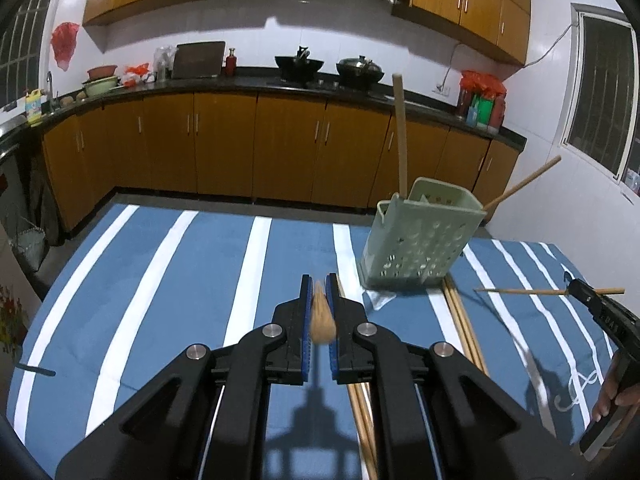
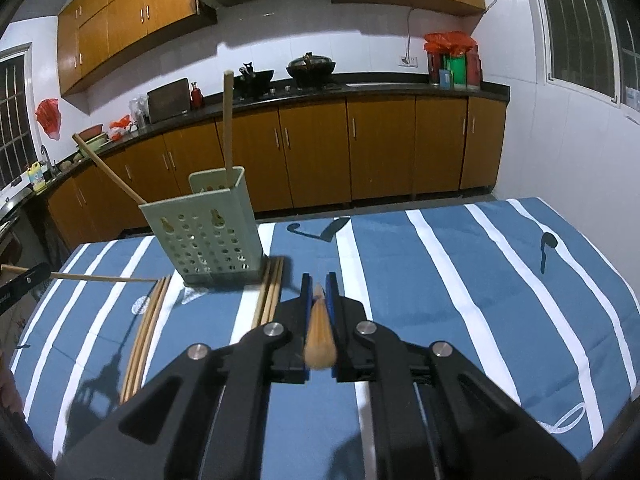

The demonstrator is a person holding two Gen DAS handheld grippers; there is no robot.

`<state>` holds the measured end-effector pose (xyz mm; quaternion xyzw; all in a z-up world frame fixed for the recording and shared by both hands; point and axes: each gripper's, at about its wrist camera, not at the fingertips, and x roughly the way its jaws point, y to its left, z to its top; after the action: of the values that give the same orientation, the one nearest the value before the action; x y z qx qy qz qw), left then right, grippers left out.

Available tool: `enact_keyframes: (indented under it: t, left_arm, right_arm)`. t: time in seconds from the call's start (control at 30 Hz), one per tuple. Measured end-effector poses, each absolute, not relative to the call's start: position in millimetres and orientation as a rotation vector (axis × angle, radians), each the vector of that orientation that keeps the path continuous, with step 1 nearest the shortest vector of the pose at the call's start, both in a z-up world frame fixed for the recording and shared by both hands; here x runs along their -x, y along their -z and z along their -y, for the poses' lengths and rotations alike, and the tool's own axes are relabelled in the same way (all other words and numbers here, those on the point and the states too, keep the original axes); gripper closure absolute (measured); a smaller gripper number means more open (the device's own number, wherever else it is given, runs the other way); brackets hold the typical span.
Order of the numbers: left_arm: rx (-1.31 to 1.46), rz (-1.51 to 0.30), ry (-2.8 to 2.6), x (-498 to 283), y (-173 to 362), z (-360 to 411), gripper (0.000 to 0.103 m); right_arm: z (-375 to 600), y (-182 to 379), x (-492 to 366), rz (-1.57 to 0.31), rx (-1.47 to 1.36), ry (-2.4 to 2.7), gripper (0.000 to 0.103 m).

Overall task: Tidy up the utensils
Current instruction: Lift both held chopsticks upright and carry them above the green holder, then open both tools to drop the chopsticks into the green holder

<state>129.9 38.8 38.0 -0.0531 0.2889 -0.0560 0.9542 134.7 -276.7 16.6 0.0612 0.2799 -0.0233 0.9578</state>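
Kitchen, blue striped tablecloth (image 1: 208, 264). Green perforated holder (image 1: 420, 240), centre right, contains two chopsticks. Left gripper (image 1: 319, 284) clenched on a chopstick (image 1: 322, 320); right gripper (image 2: 319, 284) likewise on another chopstick (image 2: 319, 336).

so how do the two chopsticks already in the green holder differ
The upright chopstick stands nearly vertical at the holder's back edge, while the leaning chopstick tilts far over one side. In the left wrist view the upright one rises higher above the rim; the leaning one reaches further sideways. Both are plain wood with their lower ends inside the holder.
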Motion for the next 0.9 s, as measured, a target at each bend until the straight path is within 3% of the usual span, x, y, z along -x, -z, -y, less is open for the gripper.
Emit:
enact_keyframes:
  t: [0.67, 0.9]
  left_arm:
    - [0.109, -0.298, 0.196, -134, -153, -7, 0.096]
    - [0.161, -0.179, 0.187, -151, -175, 13, 0.096]
  right_arm:
    - [264, -147, -128, -0.266, -0.176, -0.137, 0.095]
    - [242, -161, -158, -0.24, -0.139, -0.158, 0.095]
